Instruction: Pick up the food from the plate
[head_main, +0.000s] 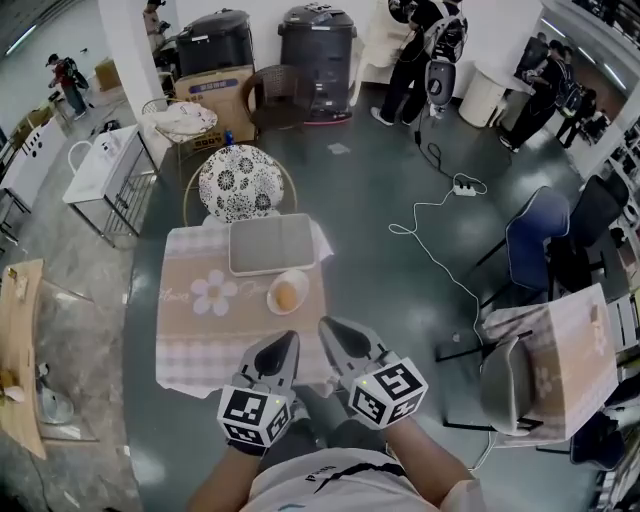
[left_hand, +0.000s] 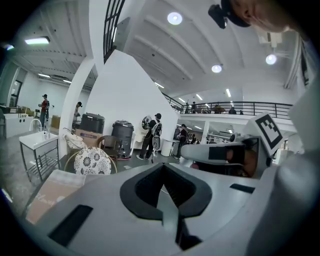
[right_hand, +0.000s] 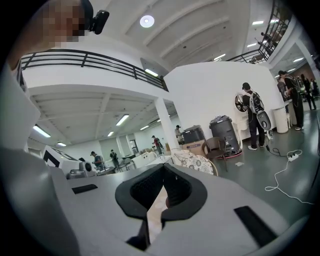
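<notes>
In the head view a round orange-brown piece of food (head_main: 285, 296) lies on a small white plate (head_main: 304, 283) near the table's front half. Both grippers hang over the near table edge, close to my body and short of the plate. My left gripper (head_main: 288, 339) (left_hand: 163, 165) is shut, its dark pads meeting with nothing between them. Beside it on the right, my right gripper (head_main: 328, 323) (right_hand: 163, 165) is shut and empty too; only a sliver of tablecloth shows behind its pads. The gripper views point out over the room and do not show the plate.
A grey tray (head_main: 272, 244) lies behind the plate on the checked tablecloth (head_main: 200, 330). A chair with a floral cushion (head_main: 240, 183) stands at the far side. To the right are a grey chair (head_main: 505, 385), a second table (head_main: 565, 350) and a white cable (head_main: 440, 250).
</notes>
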